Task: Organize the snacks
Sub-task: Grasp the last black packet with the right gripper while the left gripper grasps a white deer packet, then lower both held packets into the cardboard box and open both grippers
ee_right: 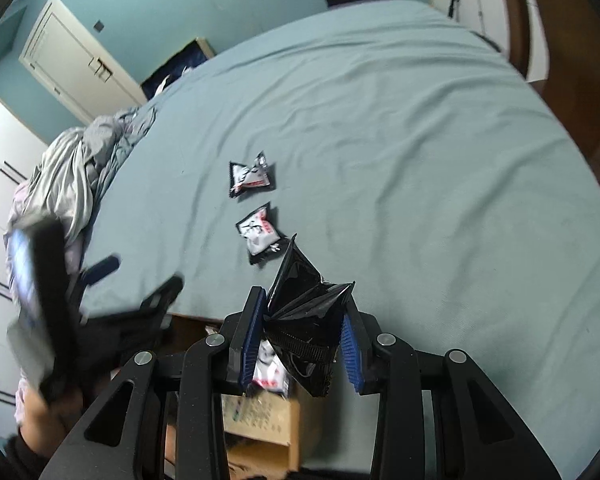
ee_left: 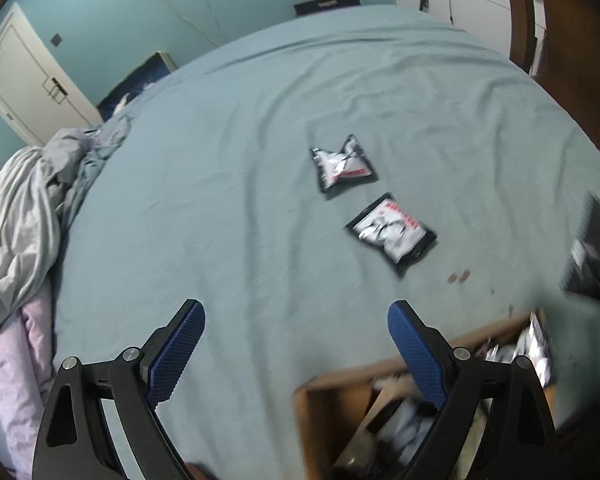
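Observation:
Two black-and-white snack packets lie on the blue bedsheet: a far one (ee_left: 343, 165) (ee_right: 250, 178) and a near one (ee_left: 392, 232) (ee_right: 260, 234). My left gripper (ee_left: 296, 320) is open and empty above the sheet, near the left of a cardboard box (ee_left: 320, 396) that holds several packets. My right gripper (ee_right: 304, 316) is shut on a black snack packet (ee_right: 304, 312) and holds it over the near edge of the bed, above the box (ee_right: 260, 416). The left gripper shows blurred at the left of the right wrist view (ee_right: 112, 280).
A heap of grey and pink bedding (ee_left: 24, 216) (ee_right: 68, 168) lies at the left side of the bed. A wooden bed frame (ee_left: 560, 40) rises at the far right. A white door (ee_left: 24, 80) and a dark bag (ee_left: 134, 84) stand by the teal wall.

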